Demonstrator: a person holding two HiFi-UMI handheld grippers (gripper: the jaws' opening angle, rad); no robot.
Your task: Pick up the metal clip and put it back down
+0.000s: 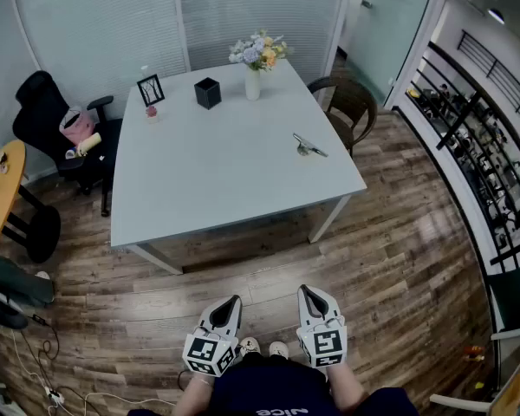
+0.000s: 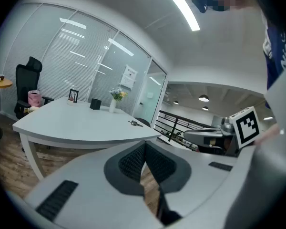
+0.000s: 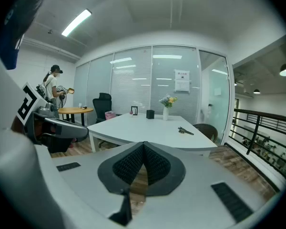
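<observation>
While my left gripper (image 1: 234, 301) and right gripper (image 1: 305, 291) are clenched empty, the metal clip (image 1: 308, 146) looks light, stiff: pinch its handles.

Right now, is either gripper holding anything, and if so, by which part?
Nothing is held. The left gripper and the right gripper both have their jaws shut and empty. The metal clip lies on the white table, well away from both.
</observation>
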